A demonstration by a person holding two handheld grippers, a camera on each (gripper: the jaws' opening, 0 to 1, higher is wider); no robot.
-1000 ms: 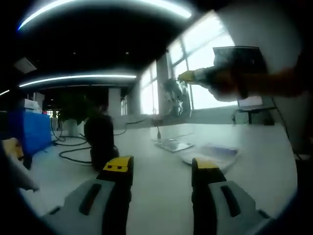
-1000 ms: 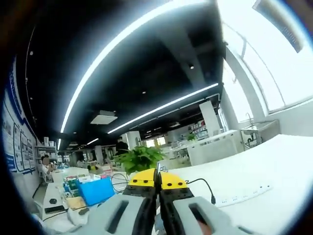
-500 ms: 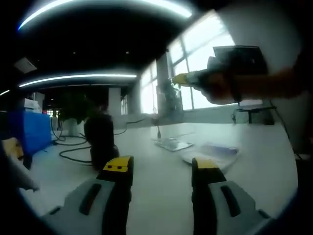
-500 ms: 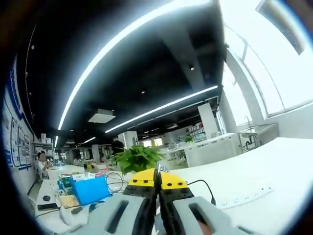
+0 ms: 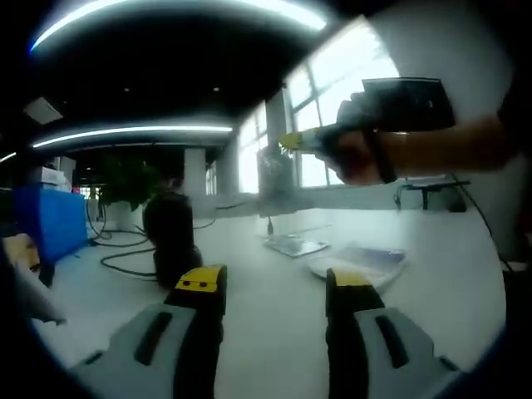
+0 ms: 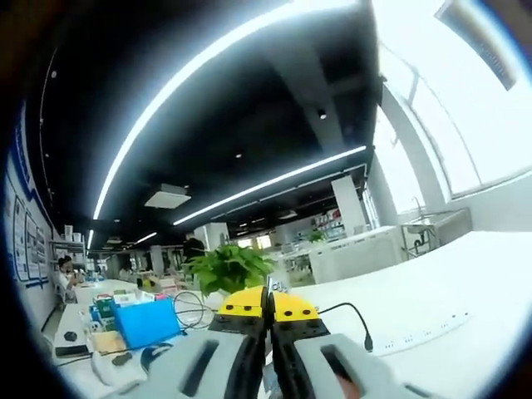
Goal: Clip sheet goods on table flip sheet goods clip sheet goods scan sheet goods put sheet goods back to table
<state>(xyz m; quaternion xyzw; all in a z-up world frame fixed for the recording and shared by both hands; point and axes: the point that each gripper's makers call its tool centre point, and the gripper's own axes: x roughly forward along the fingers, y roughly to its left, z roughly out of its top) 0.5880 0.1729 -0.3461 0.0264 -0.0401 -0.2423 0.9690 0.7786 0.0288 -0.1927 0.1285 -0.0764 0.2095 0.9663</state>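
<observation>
My right gripper pinches clear sheet goods by top edge: thin, floppy, slick, light. Left gripper fingers apart, holding nothing.

The left gripper view looks low and level across the white table toward the windows, close to the tabletop. The right gripper view tilts upward from above that table, facing the ceiling lights and the distant office; both views share the tabletop.
</observation>
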